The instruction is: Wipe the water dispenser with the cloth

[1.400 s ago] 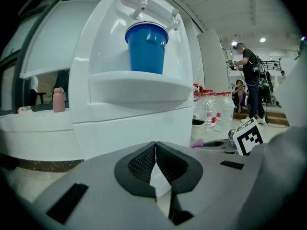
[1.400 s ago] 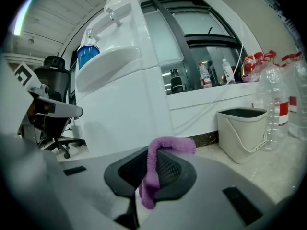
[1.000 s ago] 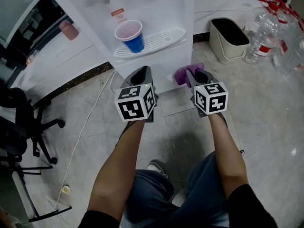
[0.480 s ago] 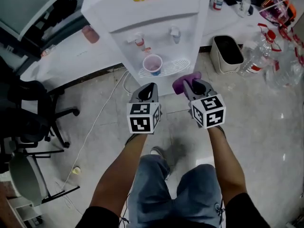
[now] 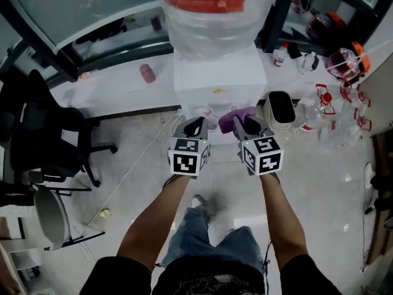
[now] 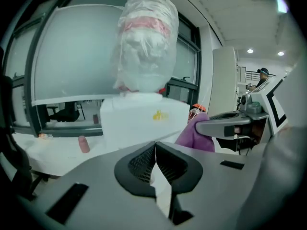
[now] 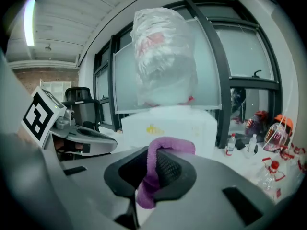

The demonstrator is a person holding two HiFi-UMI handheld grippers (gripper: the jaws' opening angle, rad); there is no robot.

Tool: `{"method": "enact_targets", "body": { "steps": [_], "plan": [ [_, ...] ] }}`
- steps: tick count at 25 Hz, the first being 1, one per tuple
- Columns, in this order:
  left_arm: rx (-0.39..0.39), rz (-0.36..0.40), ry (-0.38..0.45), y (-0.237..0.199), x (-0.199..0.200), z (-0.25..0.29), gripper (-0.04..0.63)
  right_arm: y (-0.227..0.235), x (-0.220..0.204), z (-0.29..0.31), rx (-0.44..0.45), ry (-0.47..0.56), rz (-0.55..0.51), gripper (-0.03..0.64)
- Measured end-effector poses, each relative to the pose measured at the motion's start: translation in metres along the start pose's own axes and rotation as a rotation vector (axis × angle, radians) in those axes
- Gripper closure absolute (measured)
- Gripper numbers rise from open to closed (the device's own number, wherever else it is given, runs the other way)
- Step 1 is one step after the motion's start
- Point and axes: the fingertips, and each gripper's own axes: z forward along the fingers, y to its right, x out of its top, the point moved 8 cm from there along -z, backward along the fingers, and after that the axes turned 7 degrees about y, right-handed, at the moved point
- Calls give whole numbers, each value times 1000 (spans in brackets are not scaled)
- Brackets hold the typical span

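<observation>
Left tongs [image 5: 194,126]: jaws brought together, pads meeting at the tip, with nothing between them in the left gripper view [image 6: 154,151]. Right tongs [image 5: 245,123]: jaws closed on a purple cloth [image 5: 232,118]. In the right gripper view [image 7: 152,169] the cloth [image 7: 165,144] runs up between the ribbed pads, folds over the tip in a loop, and hangs out in a short tail below. In the left gripper view the same cloth [image 6: 196,133] shows just to the right of the left tongs, under the right tongs' jaw.

Both tongs are held side by side at the same height, apart from each other and pointing forward. Directly ahead of them stands the white water dispenser [image 5: 218,78], with a small yellow mark on its front [image 7: 168,123]; neither tongs nor cloth touches it. On its top sits a large water bottle [image 5: 215,8] wrapped in clear plastic film, with a red band [image 6: 144,51].

Right of the right tongs, beside the dispenser, a beige waste bin [image 5: 280,110] stands on the floor; farther right lie several clear plastic bottles [image 5: 331,121]. Well left of the left tongs stands a black office chair [image 5: 37,134], and a white cable [image 5: 132,171] trails across the floor.
</observation>
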Motion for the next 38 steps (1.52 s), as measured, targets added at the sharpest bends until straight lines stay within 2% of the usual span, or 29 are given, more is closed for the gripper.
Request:
{"method": "enact_targets", "body": {
  "steps": [4, 8, 14, 19, 27, 38],
  "plan": [
    [-10, 16, 45, -19, 75, -28, 569, -17, 88, -7, -20, 47, -47, 584],
    [-17, 36, 104, -42, 138, -48, 569, -32, 157, -8, -36, 95, -113, 584],
    [-16, 104, 163, -69, 187, -83, 571, -53, 220, -15, -66, 171, -128, 584],
    [10, 113, 210, -89, 207, -99, 570, -64, 240, -19, -91, 217, -118, 584],
    [15, 115, 221, -106, 217, -107, 570, -77, 254, -10, -103, 248, -127, 584],
    [-7, 104, 220, -100, 213, -106, 571, -75, 253, -21, -131, 267, -111, 584]
  ]
}}
